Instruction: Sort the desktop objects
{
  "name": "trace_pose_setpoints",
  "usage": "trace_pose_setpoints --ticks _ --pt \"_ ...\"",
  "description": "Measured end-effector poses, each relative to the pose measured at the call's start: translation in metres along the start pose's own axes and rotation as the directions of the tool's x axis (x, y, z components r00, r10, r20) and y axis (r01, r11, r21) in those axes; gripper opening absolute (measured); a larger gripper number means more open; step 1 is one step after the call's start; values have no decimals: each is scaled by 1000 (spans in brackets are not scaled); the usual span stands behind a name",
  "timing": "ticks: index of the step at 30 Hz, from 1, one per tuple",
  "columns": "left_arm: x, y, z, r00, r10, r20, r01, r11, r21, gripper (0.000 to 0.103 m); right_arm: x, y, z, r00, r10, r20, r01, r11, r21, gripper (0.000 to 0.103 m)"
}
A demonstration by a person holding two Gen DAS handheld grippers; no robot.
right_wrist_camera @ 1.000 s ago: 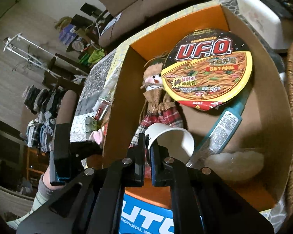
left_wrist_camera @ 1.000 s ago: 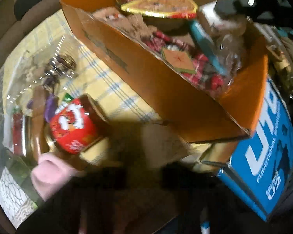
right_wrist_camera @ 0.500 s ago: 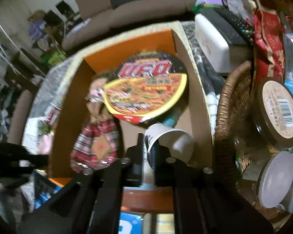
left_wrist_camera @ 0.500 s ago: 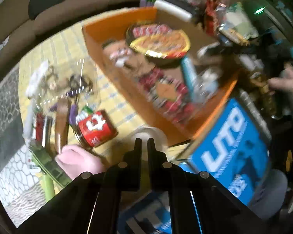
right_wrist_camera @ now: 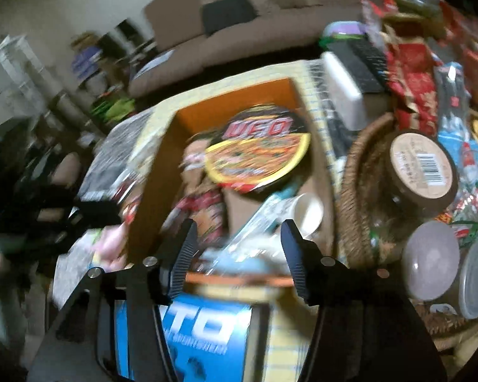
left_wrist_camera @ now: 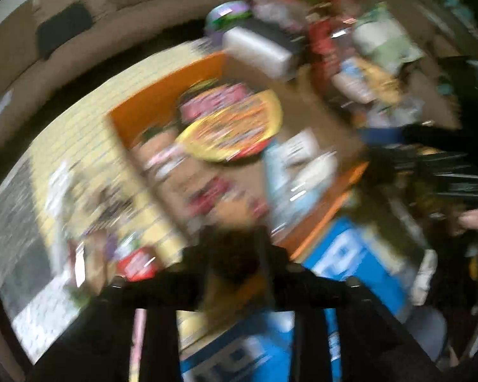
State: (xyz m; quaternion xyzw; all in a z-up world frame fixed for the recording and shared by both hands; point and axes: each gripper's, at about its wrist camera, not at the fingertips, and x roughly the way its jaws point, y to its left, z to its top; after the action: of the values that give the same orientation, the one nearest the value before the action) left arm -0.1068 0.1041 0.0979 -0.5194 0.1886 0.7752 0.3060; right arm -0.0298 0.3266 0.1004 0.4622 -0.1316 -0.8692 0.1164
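Around: wicker basket [right_wrist_camera: 353,191] of jars right of orange box [right_wrist_camera: 239,94], blue carton [right_wrist_camera: 188,334] near me | Right claw [right_wrist_camera: 237,251]: opening, empty | White cup [right_wrist_camera: 306,213] lies in box, just beyond my right finger | Left claw [left_wrist_camera: 235,254]: opening, too blurred to see contents

We see an orange-walled cardboard box [right_wrist_camera: 232,95] holding a noodle bowl [right_wrist_camera: 258,148] with a yellow rim, black top and red lettering. Beside that bowl inside the box lies a red plaid doll [right_wrist_camera: 204,210]. Below the box sits a blue carton [right_wrist_camera: 188,334] with white letters. Right of the box stands a brown wicker basket [right_wrist_camera: 357,172].
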Motion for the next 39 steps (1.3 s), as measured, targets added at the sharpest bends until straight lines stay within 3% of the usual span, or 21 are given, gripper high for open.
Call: trace_pose_setpoints --ticks 1,4,8,11,15,16,17,19,24,28,32,36,39 --pt "5 10 -8 1000 18 -13 -18 999 -28 36 -2 8 -2 1000 10 -5 -10 999 -33 52" --pt "28 46 -39 997 -15 -71 2 984 -177 36 0 22 -4 999 38 -13 -39 997 -68 52" --pt "55 61 -60 993 -54 -107 24 964 -264 35 5 26 -6 998 66 -13 -66 996 -57 52" --pt "71 62 -61 991 -59 -121 22 959 -284 25 7 24 -9 997 71 -15 -72 996 -46 52" --pt "88 63 -62 986 -125 -112 81 940 -332 25 14 23 -12 996 78 -30 -79 996 -35 52" --pt "90 61 -62 985 -130 -112 86 939 -333 20 15 24 -13 996 80 -35 -81 996 -35 52" --pt "94 59 -63 987 -107 -123 62 944 -325 7 17 24 -14 996 81 -41 -83 996 -33 52" --pt "96 56 -64 990 -63 -126 23 954 -300 6 19 26 -14 995 88 -49 -90 995 -33 52" --pt "62 56 -64 996 -76 -51 58 952 -299 3 19 28 -14 995 84 -50 -86 995 -41 52" --pt "17 60 -53 995 -95 37 101 942 -320 3 15 28 -13 995 95 -39 -96 995 -27 52" --pt "-25 42 -21 978 -162 129 192 941 -279 3 11 23 -8 996 88 -30 -88 996 -14 52" --pt "-5 10 19 982 -160 101 179 957 -226 3 15 7 0 997 65 -27 -65 998 21 52" --pt "36 -10 44 985 -159 67 170 961 -217 3 25 -6 0 998 49 -44 -48 998 43 52"
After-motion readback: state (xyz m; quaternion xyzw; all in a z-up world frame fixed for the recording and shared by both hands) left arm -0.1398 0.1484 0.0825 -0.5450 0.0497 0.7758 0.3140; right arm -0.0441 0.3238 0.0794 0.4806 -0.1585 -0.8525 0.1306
